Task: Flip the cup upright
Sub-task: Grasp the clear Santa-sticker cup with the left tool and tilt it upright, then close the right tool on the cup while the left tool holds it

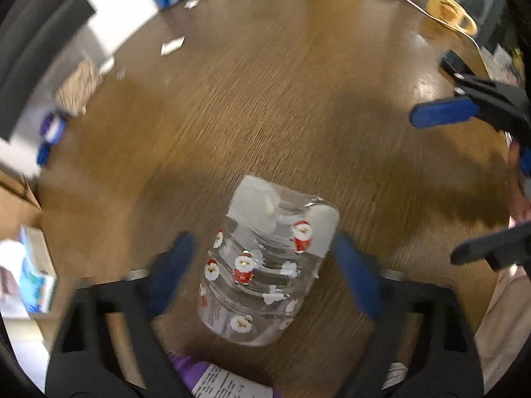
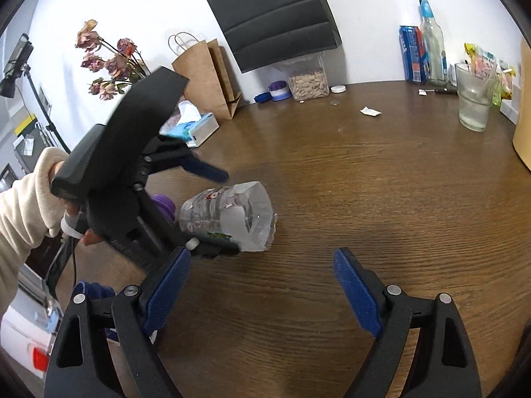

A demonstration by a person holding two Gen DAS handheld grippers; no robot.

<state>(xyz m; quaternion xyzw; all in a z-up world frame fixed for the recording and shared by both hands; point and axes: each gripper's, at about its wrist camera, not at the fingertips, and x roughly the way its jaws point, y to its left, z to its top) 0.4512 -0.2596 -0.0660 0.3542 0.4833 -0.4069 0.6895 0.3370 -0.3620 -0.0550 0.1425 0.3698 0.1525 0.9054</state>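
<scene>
A clear plastic cup with Santa stickers [image 1: 265, 265] lies on its side on the brown wooden table [image 1: 282, 99]. My left gripper [image 1: 265, 272] is open, its blue fingers on either side of the cup with gaps showing. In the right wrist view the cup [image 2: 232, 219] lies with its mouth toward the right, between the left gripper's fingers [image 2: 205, 172]. My right gripper [image 2: 262, 292] is open and empty, over bare table just right of and nearer than the cup. It also shows at the right edge of the left wrist view [image 1: 444, 179].
A purple-capped bottle [image 1: 215, 378] lies just behind the cup. A frosted glass [image 2: 473, 99], a blue can [image 2: 411, 54], a clear bottle [image 2: 431, 43] and a snack jar [image 2: 308, 81] stand along the far edge. A wooden mug [image 1: 448, 13] sits far right.
</scene>
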